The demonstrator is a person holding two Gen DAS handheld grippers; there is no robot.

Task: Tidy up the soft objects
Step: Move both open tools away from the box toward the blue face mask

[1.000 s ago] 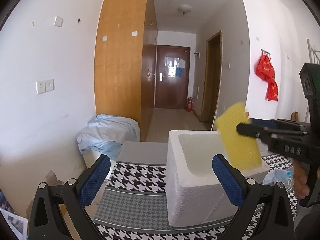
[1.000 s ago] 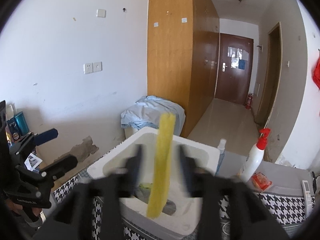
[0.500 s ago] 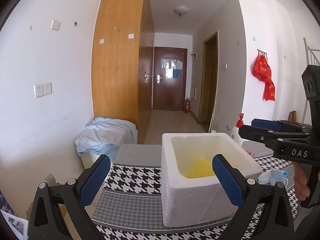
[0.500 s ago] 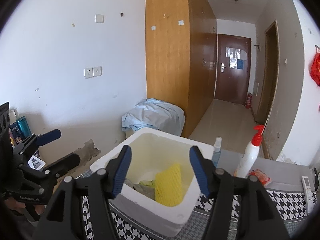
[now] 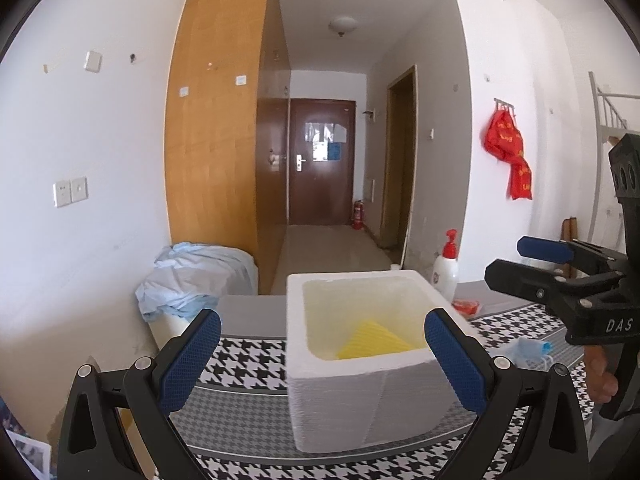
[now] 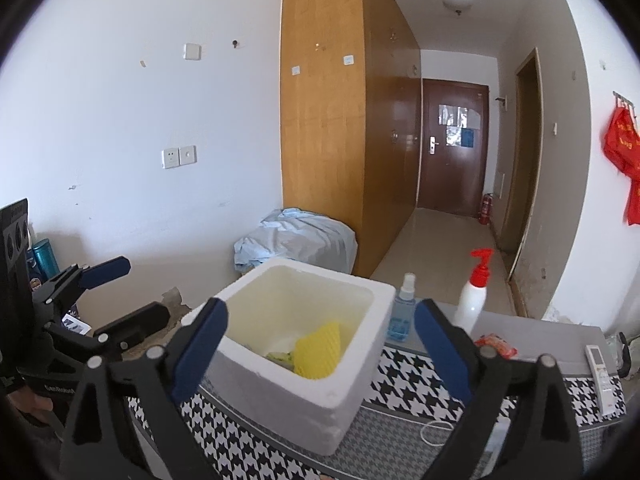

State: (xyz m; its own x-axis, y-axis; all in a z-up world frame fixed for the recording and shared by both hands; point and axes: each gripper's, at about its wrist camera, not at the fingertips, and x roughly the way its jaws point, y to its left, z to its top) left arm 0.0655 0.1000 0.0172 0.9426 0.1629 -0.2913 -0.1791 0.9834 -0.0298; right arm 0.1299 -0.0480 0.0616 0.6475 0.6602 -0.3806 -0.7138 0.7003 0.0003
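The yellow foam net (image 6: 318, 350) lay inside the white foam box (image 6: 340, 384) on the houndstooth cloth (image 5: 248, 354), leaning against an inner wall and touching neither gripper. The right gripper (image 6: 320, 354), whose body read "DAS" from the left wrist view, had just been opening and stood wide apart with nothing between its jaws. The left gripper (image 5: 322, 354) likewise stood apart and empty, lettering on its body too blurred to read.

We look down a narrow hallway to a dark brown door (image 5: 322, 184) at twelve o'clock — a tall wooden wardrobe (image 5: 218, 132) at eleven, white walls (image 5: 84, 152) either side, a ceiling lamp (image 5: 342, 26) overhead, pale floor (image 5: 328, 252) below.
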